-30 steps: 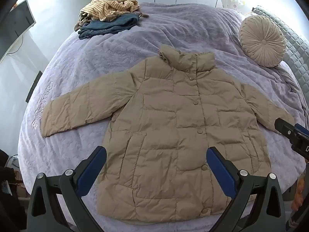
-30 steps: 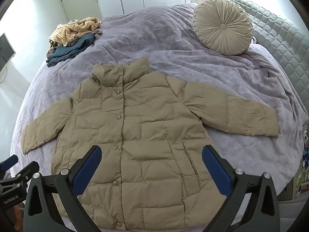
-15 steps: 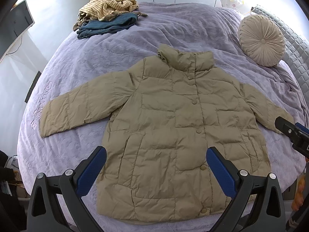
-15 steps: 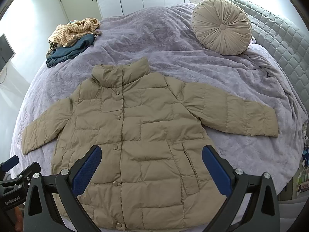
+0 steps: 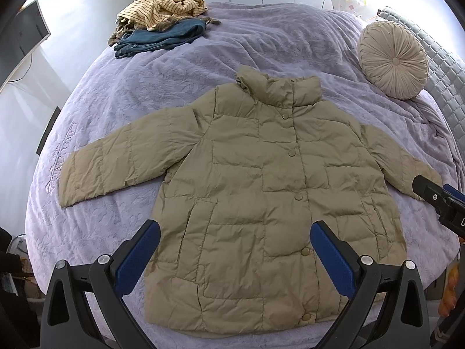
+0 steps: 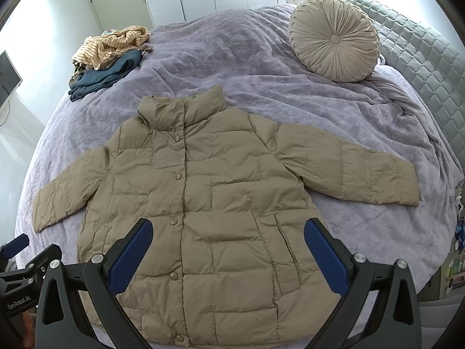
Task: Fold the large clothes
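Observation:
A beige quilted puffer jacket (image 5: 261,192) lies flat and buttoned on the lilac bed, collar away from me, both sleeves spread out; it also shows in the right wrist view (image 6: 209,203). My left gripper (image 5: 235,232) is open and empty, held above the jacket's lower left part. My right gripper (image 6: 228,229) is open and empty, above the jacket's lower right part. Each gripper shows at the edge of the other's view: the right one (image 5: 436,200) beside the right cuff, the left one (image 6: 20,261) near the left cuff.
The lilac bedspread (image 5: 261,43) covers the bed. A pile of striped and blue clothes (image 5: 159,29) lies at the far left. A round beige cushion (image 5: 392,58) rests at the far right against a grey quilted headboard (image 6: 421,58). A screen (image 5: 26,29) stands left.
Both grippers have drifted slightly, so the jacket sits a little lower in the left view. The jacket has not moved and both grippers stay open.

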Available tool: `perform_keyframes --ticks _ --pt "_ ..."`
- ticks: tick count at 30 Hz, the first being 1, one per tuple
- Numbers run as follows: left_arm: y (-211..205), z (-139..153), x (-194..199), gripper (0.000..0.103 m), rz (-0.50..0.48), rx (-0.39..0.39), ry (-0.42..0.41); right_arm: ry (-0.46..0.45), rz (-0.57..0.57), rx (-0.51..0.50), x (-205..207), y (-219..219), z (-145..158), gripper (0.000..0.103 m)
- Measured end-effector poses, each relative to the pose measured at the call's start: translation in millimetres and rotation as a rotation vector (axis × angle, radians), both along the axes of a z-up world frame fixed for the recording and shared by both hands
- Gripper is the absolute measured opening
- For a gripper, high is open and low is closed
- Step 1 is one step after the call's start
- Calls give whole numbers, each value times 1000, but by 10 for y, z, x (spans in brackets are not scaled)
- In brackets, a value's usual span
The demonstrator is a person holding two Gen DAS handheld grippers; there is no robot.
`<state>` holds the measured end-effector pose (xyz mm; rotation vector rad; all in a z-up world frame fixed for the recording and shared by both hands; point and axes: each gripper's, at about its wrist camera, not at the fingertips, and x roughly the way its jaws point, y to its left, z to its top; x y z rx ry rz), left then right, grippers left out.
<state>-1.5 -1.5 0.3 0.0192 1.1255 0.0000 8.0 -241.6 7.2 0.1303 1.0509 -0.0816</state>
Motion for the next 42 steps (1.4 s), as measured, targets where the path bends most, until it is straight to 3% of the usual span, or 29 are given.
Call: perform_keyframes --ticks 5,11,42 --pt "-9 -17 -12 103 3 10 -1 4 1 2 55 -59 56 103" --pt "-71 -118 -6 103 6 -18 45 20 6 10 24 -30 -84 103" --pt "-37 -113 37 103 4 -64 22 23 4 -18 20 -3 -70 103"
